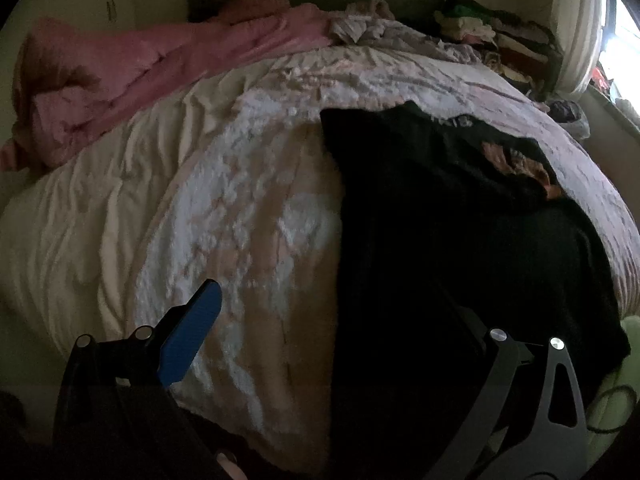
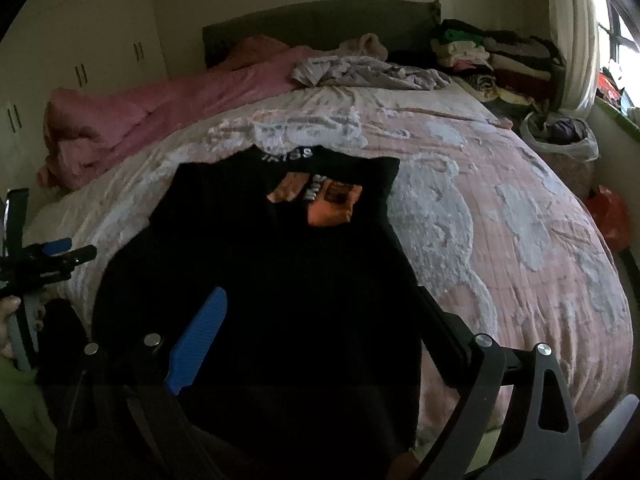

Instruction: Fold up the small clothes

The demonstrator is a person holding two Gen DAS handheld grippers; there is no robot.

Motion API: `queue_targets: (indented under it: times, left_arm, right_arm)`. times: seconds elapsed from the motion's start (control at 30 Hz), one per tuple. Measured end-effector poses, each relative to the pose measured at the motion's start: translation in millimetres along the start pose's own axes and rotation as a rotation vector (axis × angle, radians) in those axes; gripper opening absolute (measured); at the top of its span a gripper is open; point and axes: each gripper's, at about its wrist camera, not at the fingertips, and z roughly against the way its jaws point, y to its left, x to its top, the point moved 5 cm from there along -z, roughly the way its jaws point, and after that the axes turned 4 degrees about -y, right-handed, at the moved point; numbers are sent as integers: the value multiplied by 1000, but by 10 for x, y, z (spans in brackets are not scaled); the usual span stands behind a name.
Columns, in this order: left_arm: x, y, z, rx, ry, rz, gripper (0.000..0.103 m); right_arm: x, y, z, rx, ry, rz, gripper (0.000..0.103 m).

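Note:
A black T-shirt with an orange print and white lettering at its collar lies spread on the pink and white bedspread, collar pointing away. My right gripper is open above the shirt's lower part, its blue pad on the left and its dark finger over the right hem. In the left wrist view the shirt fills the right half. My left gripper is open at the shirt's left edge, blue pad over the bedspread. Neither holds cloth. The left gripper also shows at the left edge of the right wrist view, held by a hand.
A pink duvet is bunched along the far left of the bed. Crumpled grey clothes lie near the headboard. A stack of folded clothes sits at the back right, a plastic bag beside the bed. Wardrobe doors stand left.

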Motion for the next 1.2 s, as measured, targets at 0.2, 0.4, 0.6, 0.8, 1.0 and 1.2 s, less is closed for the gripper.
queue_targets:
  times: [0.2,0.4,0.6,0.8,1.0,1.2]
  left_arm:
    - [-186,-15,11,-11,24,-13,93]
    - [-305,-21,30,-19,42,-14,93]
    - [-439,-20,13,-32,70,-18,93]
    - [-575,10,-6,-41,99,-15,89]
    - [-717,9,-36,-72,140,-7,78]
    - [-889,-38,-66,-115,190,-2,64]
  right_arm:
    - [-149,-44,-21,-12,31,7,92]
    - [-312,-77,-44,-19,68,12,92]
    - [-485,-159,-33,-28,104,2,92]
    - [-704,-299,-26,-37,146,-32,92]
    - [-909,-391,-66,-3,198,-90,92]
    - [-1043,-458,-185,8,263,-130,91]
